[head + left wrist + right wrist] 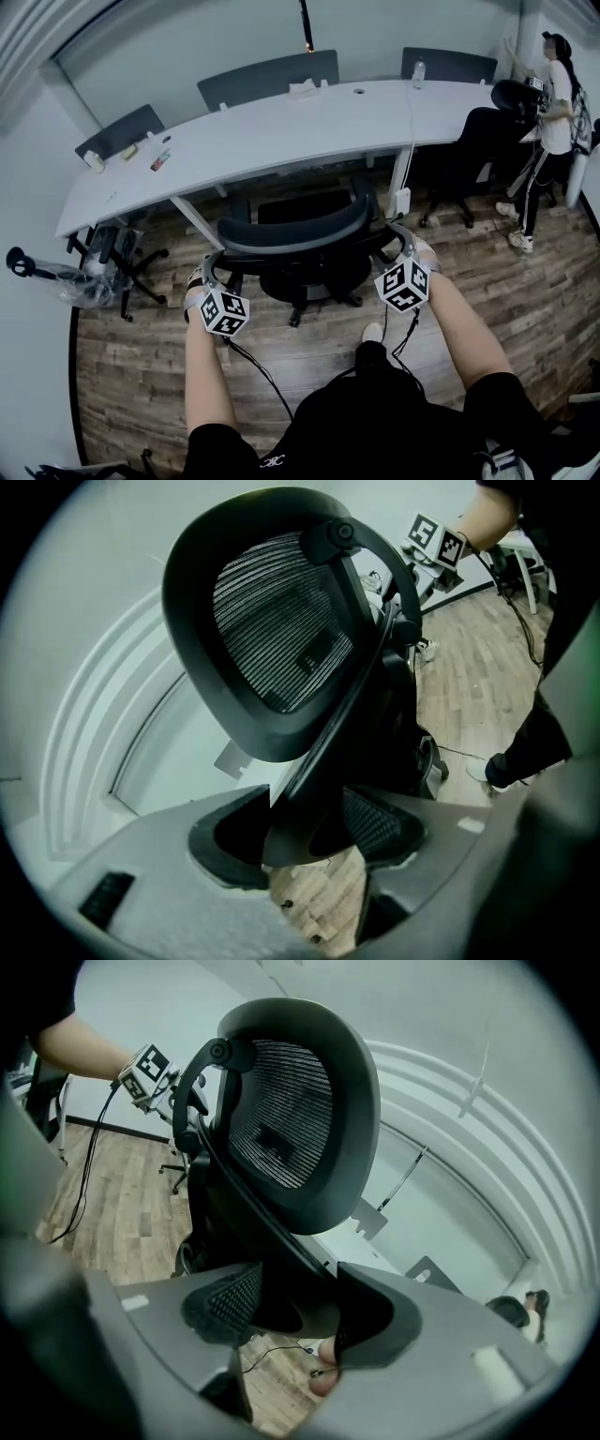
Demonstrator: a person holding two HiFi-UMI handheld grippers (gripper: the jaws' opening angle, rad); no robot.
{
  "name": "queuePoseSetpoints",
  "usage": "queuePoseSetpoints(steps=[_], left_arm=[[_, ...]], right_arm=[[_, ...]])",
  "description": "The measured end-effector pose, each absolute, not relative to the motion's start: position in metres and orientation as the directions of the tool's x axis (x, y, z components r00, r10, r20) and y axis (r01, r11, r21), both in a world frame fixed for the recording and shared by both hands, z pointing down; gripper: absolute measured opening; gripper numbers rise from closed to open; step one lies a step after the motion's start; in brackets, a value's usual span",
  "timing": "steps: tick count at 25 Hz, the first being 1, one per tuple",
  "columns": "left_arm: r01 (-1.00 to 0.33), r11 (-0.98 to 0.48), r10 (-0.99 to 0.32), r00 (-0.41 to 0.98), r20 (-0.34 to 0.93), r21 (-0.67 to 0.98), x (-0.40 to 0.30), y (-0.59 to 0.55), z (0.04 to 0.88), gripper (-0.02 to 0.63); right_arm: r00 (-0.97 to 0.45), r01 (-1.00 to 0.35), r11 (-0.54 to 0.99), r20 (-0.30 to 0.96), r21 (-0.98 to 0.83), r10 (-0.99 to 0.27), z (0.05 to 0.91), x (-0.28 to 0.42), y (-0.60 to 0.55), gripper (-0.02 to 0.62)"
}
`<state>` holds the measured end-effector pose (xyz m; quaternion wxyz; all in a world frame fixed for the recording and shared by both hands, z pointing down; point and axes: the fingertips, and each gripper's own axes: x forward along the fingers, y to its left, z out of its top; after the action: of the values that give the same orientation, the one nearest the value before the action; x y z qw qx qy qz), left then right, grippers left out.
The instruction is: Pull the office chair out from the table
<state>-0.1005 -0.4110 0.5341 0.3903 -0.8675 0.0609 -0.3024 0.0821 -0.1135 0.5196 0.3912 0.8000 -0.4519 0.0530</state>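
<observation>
A black office chair [295, 239] with a mesh back stands on the wood floor just in front of the long white table [281, 122], its back towards me. My left gripper [208, 272] is shut on the chair's left arm and my right gripper [401, 246] on its right arm. In the left gripper view a black bar of the chair [319, 761] runs down between the left gripper's [309, 841] pads, below the mesh backrest [272, 621]. The right gripper view shows the same: the frame bar [272, 1260] sits in the right gripper [291, 1321], under the backrest [291, 1101].
Dark chairs line the table's far side. Another black chair [478, 141] and a standing person [553, 112] are at the right end. One more chair [117, 253] sits under the table's left end. A bottle [418, 70] and small items lie on the table.
</observation>
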Motion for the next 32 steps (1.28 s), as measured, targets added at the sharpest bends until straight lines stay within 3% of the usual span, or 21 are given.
queuePoseSetpoints(steps=[15, 22, 27, 30, 32], left_arm=[[0.144, -0.703, -0.324, 0.806, 0.494, -0.696, -0.11, -0.407, 0.53, 0.244], [0.103, -0.738, -0.328, 0.81, 0.487, -0.667, -0.114, -0.402, 0.527, 0.278], [-0.033, -0.856, -0.298, 0.847, 0.439, -0.516, -0.129, -0.375, 0.512, 0.215], [-0.146, -0.916, -0.285, 0.894, 0.347, -0.375, -0.133, -0.349, 0.491, 0.152], [-0.204, -0.936, -0.288, 0.913, 0.289, -0.288, -0.135, -0.333, 0.479, 0.135]], right_arm=[[0.56, -0.792, -0.299, 0.439, 0.532, -0.703, 0.513, 0.069, -0.107, 0.25], [0.593, -0.707, -0.285, 0.323, 0.647, -0.738, 0.512, 0.062, -0.104, 0.257], [0.609, -0.727, -0.428, 0.215, 0.537, -0.764, 0.489, 0.039, -0.098, 0.142], [0.614, -0.764, -0.513, 0.196, 0.39, -0.765, 0.479, 0.028, -0.096, 0.013], [0.598, -0.793, -0.538, 0.192, 0.286, -0.778, 0.472, 0.017, -0.099, 0.008]])
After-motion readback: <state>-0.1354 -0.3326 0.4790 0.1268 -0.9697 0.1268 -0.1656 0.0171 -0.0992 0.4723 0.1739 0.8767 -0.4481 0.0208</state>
